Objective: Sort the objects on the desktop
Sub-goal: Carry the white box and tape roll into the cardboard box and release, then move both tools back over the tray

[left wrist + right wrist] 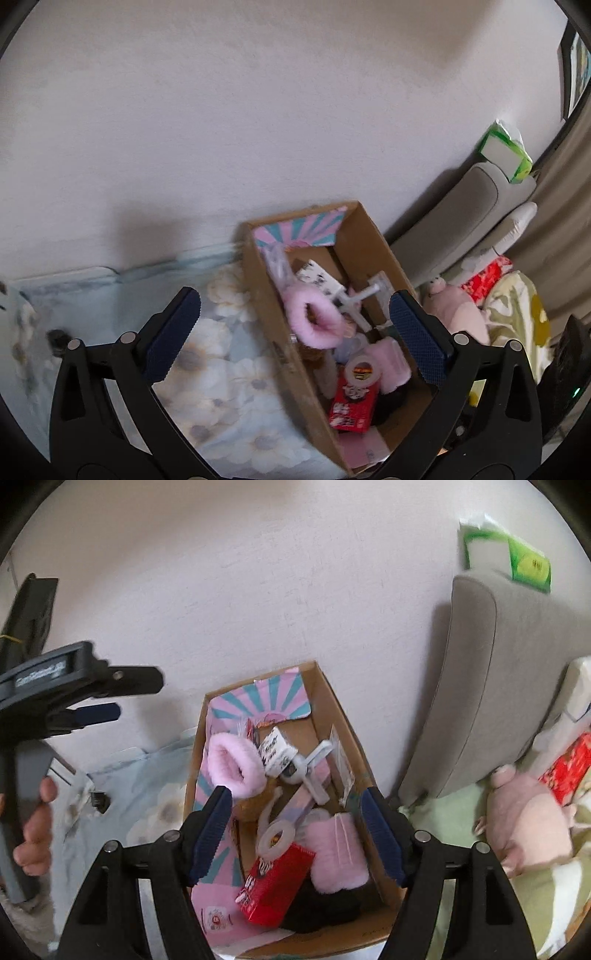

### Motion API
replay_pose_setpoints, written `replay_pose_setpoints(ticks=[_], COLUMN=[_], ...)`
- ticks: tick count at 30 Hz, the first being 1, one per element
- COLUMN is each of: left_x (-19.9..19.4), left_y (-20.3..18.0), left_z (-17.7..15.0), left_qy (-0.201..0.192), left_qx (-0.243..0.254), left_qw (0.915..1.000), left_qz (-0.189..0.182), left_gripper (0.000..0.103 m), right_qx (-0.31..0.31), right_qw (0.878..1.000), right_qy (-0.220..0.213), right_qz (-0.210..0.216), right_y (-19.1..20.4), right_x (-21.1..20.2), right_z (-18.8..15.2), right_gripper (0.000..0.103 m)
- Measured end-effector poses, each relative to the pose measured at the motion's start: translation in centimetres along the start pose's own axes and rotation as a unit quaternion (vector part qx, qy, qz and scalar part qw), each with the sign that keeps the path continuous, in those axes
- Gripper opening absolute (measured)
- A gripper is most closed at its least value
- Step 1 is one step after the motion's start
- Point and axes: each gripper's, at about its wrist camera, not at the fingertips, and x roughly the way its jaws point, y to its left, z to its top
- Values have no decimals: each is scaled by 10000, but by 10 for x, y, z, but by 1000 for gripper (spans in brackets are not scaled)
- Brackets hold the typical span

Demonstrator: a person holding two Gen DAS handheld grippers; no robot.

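A brown cardboard box (373, 240) (334, 701) stands on a floral blue cloth against the wall. It holds a fluffy pink ring (317, 317) (232, 764), a red snack box (352, 406) (275, 882), a roll of tape (360, 371) (275, 836), a pink pouch (338, 849), a white plastic part (365, 295) (314, 764) and a small black-and-white carton (275, 753). My left gripper (295, 332) is open and empty above the box; it also shows in the right wrist view (110, 698). My right gripper (297, 838) is open and empty over the box.
A grey cushion (491, 686) (469, 218) leans on the wall to the right, with a green tissue pack (517, 559) (506, 151) on top. A pink plush toy (524, 812) (458, 314) and a red packet (570, 768) lie on the bedding. The floral cloth (221, 369) spreads to the left.
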Motion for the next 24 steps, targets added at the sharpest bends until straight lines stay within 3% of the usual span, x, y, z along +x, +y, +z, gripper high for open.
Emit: replay_pose_setpoints(ticks=[7,15,19,24], left_x=[-44,-88,-109,-141], left_y=[12,32,55,96], left_z=[-5,-20,-26,-31], left_qy=[-506,-1060,-1307,-1575], left_qx=[183,297,148,-161], left_qw=[9981,9917,9838,9758], left_qz=[315,658,1221,1506], left_gripper=[102,102,102,102], right_qx=[-307,-654,-789,-1014], right_qw=[9993,9971,9955,9928], right_qy=[-173,-166,-213,-275], right_qz=[142,356,470,568], right_y=[33,67,85,115], right_x=[-9,-15,-21,-24], right_z=[15,2,0,5], right_gripper=[69,69,69,69])
